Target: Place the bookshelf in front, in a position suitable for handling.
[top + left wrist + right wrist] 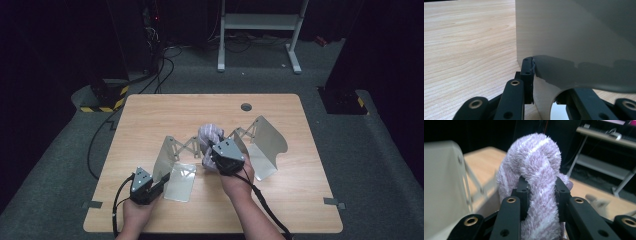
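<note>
Right gripper (541, 192) hiding purple towel's (535, 160) lower end

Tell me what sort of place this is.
Probably a lab or recording studio: a lone wooden table on grey carpet, dark surroundings, loose cables on the floor, and a white metal stand behind.

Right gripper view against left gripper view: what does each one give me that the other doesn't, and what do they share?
The right gripper view gives you the purple-and-white fluffy cloth pinched between the right gripper jaws, with a shelf frame in the dark room behind. The left gripper view gives you the left gripper clamped on the edge of an upright metal panel, seen close up. Both show the wooden tabletop and pale metal of the folding bookend-like rack.
</note>
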The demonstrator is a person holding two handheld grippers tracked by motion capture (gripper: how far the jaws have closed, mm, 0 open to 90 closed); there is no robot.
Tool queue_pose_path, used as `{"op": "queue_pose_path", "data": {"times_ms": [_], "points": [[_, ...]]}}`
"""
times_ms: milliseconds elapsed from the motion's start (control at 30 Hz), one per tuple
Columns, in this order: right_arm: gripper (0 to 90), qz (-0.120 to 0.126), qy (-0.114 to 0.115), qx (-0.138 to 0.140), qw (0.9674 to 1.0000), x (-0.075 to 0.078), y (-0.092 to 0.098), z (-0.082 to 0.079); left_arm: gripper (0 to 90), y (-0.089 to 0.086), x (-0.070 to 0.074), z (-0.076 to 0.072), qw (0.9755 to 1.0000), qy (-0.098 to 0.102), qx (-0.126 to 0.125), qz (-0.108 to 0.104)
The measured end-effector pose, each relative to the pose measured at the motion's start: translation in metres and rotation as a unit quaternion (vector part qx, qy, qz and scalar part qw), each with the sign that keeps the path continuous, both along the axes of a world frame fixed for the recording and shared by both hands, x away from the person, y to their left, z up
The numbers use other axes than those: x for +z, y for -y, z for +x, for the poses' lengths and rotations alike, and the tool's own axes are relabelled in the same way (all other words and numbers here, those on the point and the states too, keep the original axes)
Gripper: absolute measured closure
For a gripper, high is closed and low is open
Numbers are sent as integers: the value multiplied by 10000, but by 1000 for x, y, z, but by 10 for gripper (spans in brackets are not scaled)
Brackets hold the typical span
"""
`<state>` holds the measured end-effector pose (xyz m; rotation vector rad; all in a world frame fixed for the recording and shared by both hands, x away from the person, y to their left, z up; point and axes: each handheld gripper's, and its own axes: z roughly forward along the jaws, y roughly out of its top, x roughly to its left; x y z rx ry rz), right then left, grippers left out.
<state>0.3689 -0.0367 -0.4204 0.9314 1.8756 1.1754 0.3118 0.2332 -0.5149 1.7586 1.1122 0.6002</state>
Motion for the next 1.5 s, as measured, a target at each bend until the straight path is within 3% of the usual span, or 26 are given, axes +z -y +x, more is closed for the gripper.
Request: {"op": "queue_pose_path", "data": {"times_ms": [33,133,167,200,233,333,400,533,633,667,700,767,867,1000,1067,1167,1300,1400,1433,1500], "points": [[729,0,0,0,10000,0,0,0,741,0,0,0,10000,0,0,0],[727,-207,-423,25,9989,-36,-5,6,741,0,0,0,10000,6,-6,16],[727,-207,-423,25,9989,-36,-5,6,739,0,0,0,10000,6,-6,16],[726,-298,-665,56,9973,-53,-6,9,737,0,0,0,10000,7,-3,13],[726,-298,-665,56,9973,-53,-6,9,737,0,0,0,10000,12,5,9],[726,-503,-949,121,9941,-73,-9,10,733,0,0,1,10000,6,4,9],[725,-466,-1025,124,9936,-76,-9,11,733,0,0,1,10000,4,1,16],[725,-295,-796,116,9963,-56,-5,8,734,0,0,0,10000,8,5,25],[725,-119,-441,123,9989,-29,-2,4,734,1,0,0,10000,7,8,31],[724,12,-187,129,9997,-10,0,0,734,1,0,0,10000,3,7,29],[724,12,-187,129,9997,-10,0,0,734,1,0,0,10000,3,7,29],[724,150,51,131,9998,8,3,-4,734,1,0,0,10000,1,11,26],[724,89,40,143,9999,7,2,-3,734,1,0,0,10000,-2,2,40],[724,-104,-299,194,9993,-16,-2,1,734,1,0,0,10000,-4,0,42],[724,-65,-545,185,9983,-35,-2,3,733,0,0,0,10000,-10,-7,36],[723,33,-605,189,9980,-41,4,-1,732,0,0,0,10000,-12,-12,32],[722,198,-516,174,9983,-35,22,-15,730,0,0,1,10000,-12,-23,31],[720,347,-343,99,9988,-20,42,-30,729,0,0,1,10000,-21,-46,52],[718,423,-217,76,9988,-9,56,-43,728,-1,0,1,10000,-22,-50,53],[717,387,-136,60,9991,-4,62,-49,728,0,0,0,10000,-16,-50,60]]}}
